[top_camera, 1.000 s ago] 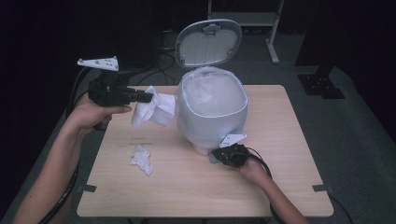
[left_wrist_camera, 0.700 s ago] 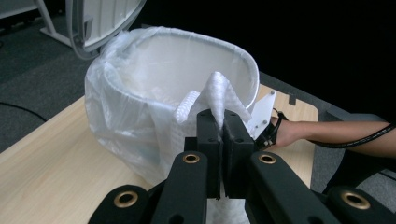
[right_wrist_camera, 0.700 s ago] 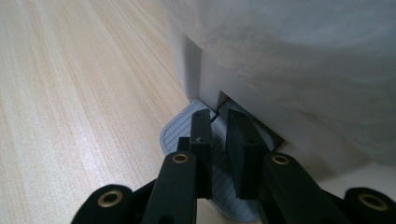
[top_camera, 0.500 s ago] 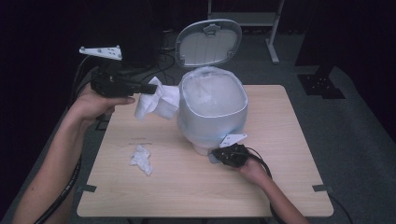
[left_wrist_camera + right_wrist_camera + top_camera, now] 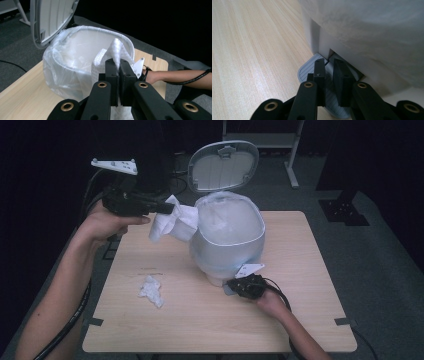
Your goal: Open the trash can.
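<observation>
We are holding the left tool (image 5: 167, 209) clamped shut on a crumpled white tissue (image 5: 172, 222), and since a second ago we have been lifting it from beside the pedal bin (image 5: 227, 240) to the level of its lined rim, toward the worktop's (image 5: 300, 320) far-left side. In the left gripper view the tissue (image 5: 117, 50) is hanging just at the open mouth, lid (image 5: 222, 165) raised. We are keeping the right tool (image 5: 239, 287), jaws closed, pressing on the grey pedal (image 5: 312, 67). A second tissue wad (image 5: 151, 290) is lying near the front-left area. In our judgement the release into the bin is imminent.
</observation>
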Demonstrator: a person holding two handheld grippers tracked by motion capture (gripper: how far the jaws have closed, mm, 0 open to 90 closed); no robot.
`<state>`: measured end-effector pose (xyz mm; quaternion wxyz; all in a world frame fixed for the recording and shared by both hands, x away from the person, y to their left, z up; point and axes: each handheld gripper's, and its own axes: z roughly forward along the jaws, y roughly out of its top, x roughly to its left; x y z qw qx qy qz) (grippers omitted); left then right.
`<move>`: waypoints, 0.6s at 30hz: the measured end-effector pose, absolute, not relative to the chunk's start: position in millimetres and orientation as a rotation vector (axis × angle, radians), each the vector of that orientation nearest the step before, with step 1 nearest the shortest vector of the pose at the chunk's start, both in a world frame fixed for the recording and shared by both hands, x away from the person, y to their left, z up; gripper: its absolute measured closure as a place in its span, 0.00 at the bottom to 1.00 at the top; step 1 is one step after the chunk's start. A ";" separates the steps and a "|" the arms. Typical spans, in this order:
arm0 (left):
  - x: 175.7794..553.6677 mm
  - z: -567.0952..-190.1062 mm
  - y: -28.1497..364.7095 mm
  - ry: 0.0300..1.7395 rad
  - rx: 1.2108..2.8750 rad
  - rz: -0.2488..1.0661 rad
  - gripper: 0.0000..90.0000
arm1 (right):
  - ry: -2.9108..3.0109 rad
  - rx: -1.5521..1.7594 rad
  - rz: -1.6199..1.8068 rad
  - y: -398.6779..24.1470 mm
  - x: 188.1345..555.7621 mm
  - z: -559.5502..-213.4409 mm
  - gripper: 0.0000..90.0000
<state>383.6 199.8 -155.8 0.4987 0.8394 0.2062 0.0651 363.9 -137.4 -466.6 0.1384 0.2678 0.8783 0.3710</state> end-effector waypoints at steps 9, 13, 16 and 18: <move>386.5 -151.0 192.3 0.492 2.035 0.155 0.97 | 2.538 0.771 1.071 -137.4 363.7 -466.6 0.89; 388.6 -149.7 188.5 0.491 2.041 0.157 0.97 | 2.537 0.770 1.072 -137.4 363.6 -466.7 0.89; 390.5 -149.2 184.7 0.490 2.037 0.147 0.97 | 2.538 0.770 1.071 -137.4 363.6 -466.6 0.89; 391.9 -148.7 181.9 0.483 2.039 0.147 0.97 | 2.539 0.771 1.069 -137.3 363.6 -466.5 0.89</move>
